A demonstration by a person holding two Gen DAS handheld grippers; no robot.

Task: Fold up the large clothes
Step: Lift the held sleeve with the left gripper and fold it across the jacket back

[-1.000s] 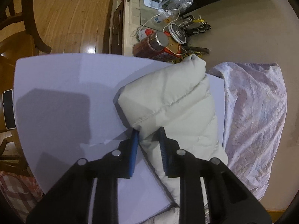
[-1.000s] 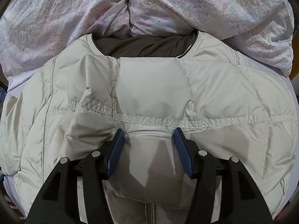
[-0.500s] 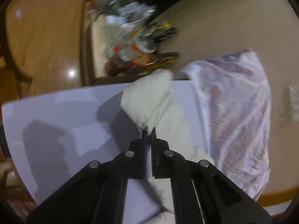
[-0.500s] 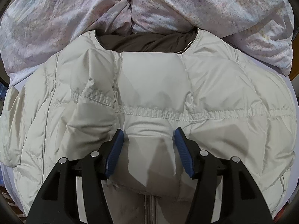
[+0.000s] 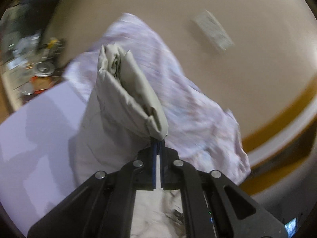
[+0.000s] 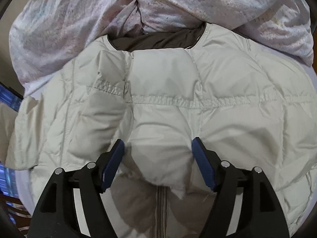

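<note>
Now the left gripper (image 5: 158, 145) had clamped tight on the sleeve (image 5: 126, 91) of the cream puffer jacket (image 6: 198, 107); a second before its jaws stood apart around the cuff as it lay on the pale sheet (image 5: 39, 130), and in the left wrist view the sleeve rose as a folded ridge from the pinched tips at lower centre toward the upper left of the frame, clear of the sheet; the background had swung and blurred, with the floral quilt (image 5: 188, 99) behind the sleeve and the beige wall filling the upper right; I judged the sleeve to be on its way across to fold over the body. The right gripper (image 6: 158, 158) had just been opening wider; its blue pads (image 6: 114, 162) stood well apart in the lower centre of the right wrist view, a puffed panel between them but not squeezed, so it gripped nothing; the jacket body lay spread across the middle of that frame, dark lining at the collar near the top, zipper at bottom centre; probably the right side was freeing the cloth for the incoming sleeve.
</note>
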